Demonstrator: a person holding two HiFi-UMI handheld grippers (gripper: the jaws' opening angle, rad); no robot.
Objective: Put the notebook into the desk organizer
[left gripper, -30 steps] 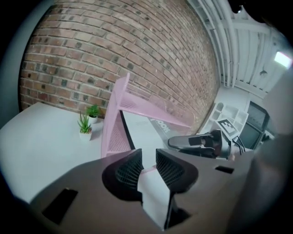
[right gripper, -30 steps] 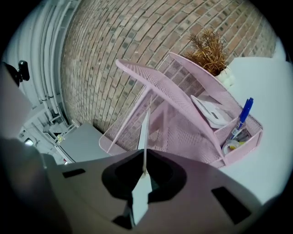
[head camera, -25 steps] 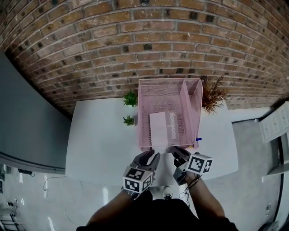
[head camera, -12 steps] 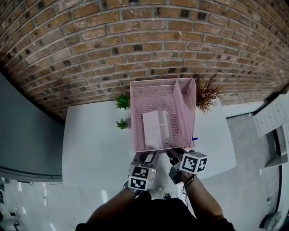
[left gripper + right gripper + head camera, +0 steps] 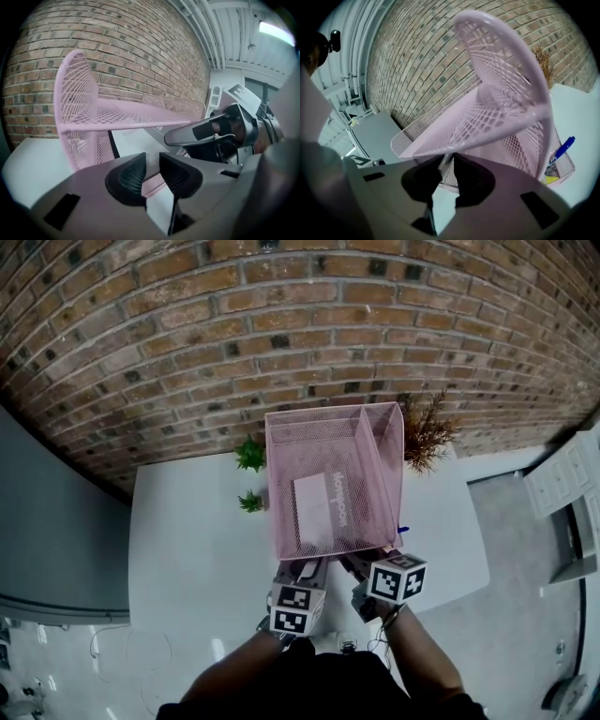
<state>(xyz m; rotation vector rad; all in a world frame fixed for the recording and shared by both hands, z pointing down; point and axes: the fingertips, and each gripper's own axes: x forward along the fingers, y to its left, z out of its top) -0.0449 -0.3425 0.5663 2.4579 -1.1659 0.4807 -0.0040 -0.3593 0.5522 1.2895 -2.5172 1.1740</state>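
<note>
The pale notebook with a pink spine [image 5: 314, 507] is already inside the pink wire-mesh desk organizer [image 5: 333, 411]. It lies in the big left part of the box. Its long side points away from the person, toward the brick wall [image 5: 281, 324]. The box stands on the white table [image 5: 192, 521].

From both grippers the notebook is straight ahead, on the other side of the box's near wall. The left gripper [image 5: 303, 566] is more in line with it and a little nearer. The right gripper [image 5: 358, 563] is just beside the left one, off to the right, closer to the thin wall that splits the box.

In the left gripper view, the left gripper [image 5: 152, 163] has its jaws a little apart. Pink mesh shows in the gap, but the pads do not seem to squeeze it. It holds nothing.

In the right gripper view, the right gripper [image 5: 451, 161] has just been opening its jaws. Now there is a small gap, with the low edge of the mesh wall right at the tips. It holds nothing as well.

Both grippers point forward and a bit down, side by side. The person's arms reach in from the near side of the table.

The job looks done. I think the next move is just to pull both grippers straight back, so the tips don't catch the mesh.
</note>
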